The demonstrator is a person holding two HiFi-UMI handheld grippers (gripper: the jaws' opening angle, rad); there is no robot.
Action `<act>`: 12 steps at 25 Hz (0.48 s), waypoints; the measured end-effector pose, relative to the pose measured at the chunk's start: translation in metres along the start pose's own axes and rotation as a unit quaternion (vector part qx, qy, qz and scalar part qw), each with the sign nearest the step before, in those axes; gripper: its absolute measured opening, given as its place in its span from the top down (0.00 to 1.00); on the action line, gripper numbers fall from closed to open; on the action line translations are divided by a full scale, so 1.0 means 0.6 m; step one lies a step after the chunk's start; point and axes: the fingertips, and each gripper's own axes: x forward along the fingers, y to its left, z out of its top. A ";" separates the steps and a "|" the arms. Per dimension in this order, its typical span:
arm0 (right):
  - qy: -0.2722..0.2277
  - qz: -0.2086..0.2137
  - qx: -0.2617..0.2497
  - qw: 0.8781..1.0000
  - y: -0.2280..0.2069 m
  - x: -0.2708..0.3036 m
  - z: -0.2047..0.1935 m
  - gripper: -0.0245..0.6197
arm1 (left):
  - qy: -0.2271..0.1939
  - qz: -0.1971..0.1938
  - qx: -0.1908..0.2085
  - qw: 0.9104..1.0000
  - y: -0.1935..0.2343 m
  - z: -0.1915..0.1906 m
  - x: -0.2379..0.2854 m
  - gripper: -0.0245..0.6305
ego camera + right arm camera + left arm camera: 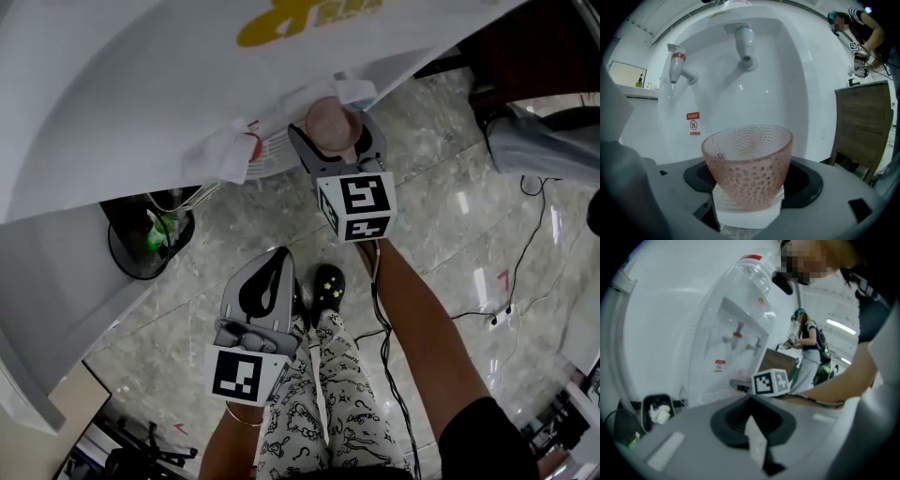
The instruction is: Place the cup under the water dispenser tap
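Right claw [748, 213] clasps pink cup [747, 161] before the blue tap [744, 43]

A grey marble floor [441, 159] spreads below, glossy with light reflections. A round black bin [122, 258] stands on it, holding a green bottle [155, 234] and crumpled white paper. Thin black cables [494, 319] trail over the tiles on the right, close to a small red arrow mark [503, 277]. White trousers [328, 412] with a black doodle print end in a black shoe [327, 281] dotted with yellow. A brown wooden cabinet [862, 126] stands to the right. Beyond it stands a person [808, 348] carrying a dark backpack.
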 end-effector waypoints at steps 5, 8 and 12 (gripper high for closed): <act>0.028 0.038 0.005 0.999 0.006 0.004 -0.014 0.35 | -0.009 -0.018 -0.016 1.000 -0.006 0.004 -0.003 0.97; 0.025 0.044 0.007 0.999 0.009 0.004 -0.009 0.35 | -0.010 -0.019 -0.027 0.999 -0.005 0.004 -0.002 0.97; 0.031 0.041 0.019 0.998 0.009 0.002 -0.013 0.35 | -0.009 -0.013 -0.036 0.999 -0.005 0.004 -0.006 0.97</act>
